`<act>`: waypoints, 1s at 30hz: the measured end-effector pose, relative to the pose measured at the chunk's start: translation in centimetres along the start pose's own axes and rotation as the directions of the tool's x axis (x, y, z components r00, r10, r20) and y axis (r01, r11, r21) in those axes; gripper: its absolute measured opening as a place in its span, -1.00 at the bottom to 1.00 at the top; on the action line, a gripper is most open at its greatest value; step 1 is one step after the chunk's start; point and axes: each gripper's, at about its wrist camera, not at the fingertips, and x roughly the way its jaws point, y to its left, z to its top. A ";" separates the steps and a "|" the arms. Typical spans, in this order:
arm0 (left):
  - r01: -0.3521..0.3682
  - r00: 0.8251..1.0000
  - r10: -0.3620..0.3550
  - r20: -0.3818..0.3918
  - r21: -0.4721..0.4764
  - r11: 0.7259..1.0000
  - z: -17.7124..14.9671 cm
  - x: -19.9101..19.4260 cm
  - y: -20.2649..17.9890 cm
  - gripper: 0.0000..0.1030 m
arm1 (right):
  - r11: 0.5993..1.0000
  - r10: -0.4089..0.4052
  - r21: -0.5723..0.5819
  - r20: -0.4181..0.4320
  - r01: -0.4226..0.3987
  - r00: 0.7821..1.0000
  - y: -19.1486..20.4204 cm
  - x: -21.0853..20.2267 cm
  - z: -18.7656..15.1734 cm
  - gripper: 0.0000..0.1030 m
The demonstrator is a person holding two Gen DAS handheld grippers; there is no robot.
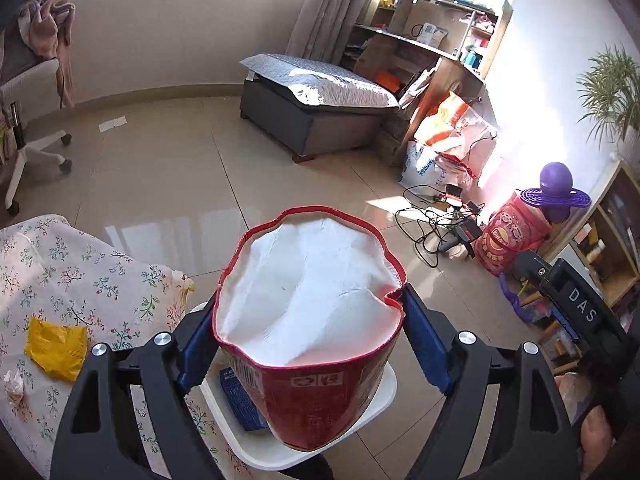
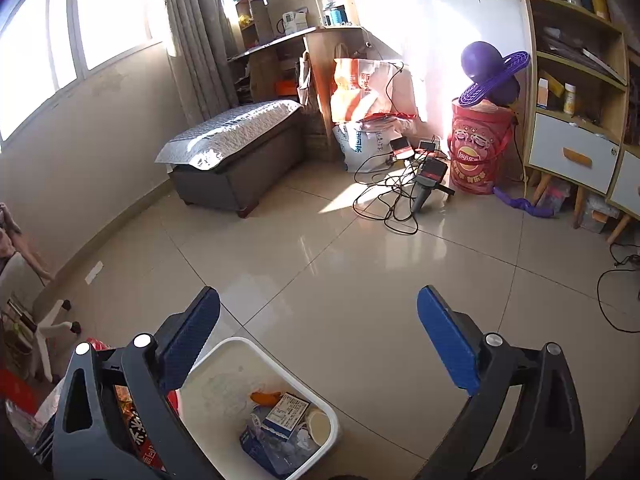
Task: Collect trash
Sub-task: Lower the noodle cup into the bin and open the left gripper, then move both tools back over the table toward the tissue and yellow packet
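"DAS" is read in white letters on the black body of the second gripper [image 1: 582,304] at the near right | "Lay's" is read on the red printed cylindrical fabric bin [image 2: 478,148] at the far right wall | print on the other packaging is too small to be read

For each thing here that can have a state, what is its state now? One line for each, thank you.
Left gripper: shut on the red cup.
Red cup: empty, rim squeezed out of round, held over the white bin.
Right gripper: open, holding nothing.
White bin: uncovered, some trash inside.
Yellow wrapper: crumpled, lying on the floral cloth.
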 end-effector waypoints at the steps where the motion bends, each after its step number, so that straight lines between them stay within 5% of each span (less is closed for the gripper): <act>1: -0.006 1.000 0.006 0.002 -0.003 1.000 0.0 -0.1 0.1 0.64 | 1.000 0.000 -0.005 0.000 0.000 1.000 0.1 0.0 -0.1 0.86; 8: -0.120 0.992 0.121 0.041 -0.041 0.992 -0.3 -2.3 2.8 0.76 | 0.995 0.054 -0.088 0.008 -0.053 0.999 3.0 -0.9 -1.3 0.86; 17: -0.362 0.922 0.372 0.110 -0.102 0.927 -2.1 -6.6 8.2 0.85 | 0.951 0.176 -0.262 0.027 -0.163 0.984 9.7 -4.1 -4.8 0.86; 30: -0.519 0.837 0.545 0.048 -0.245 0.819 -6.5 -11.7 18.5 0.86 | 0.830 0.304 -0.484 -0.024 -0.277 0.953 18.9 -7.8 -10.5 0.86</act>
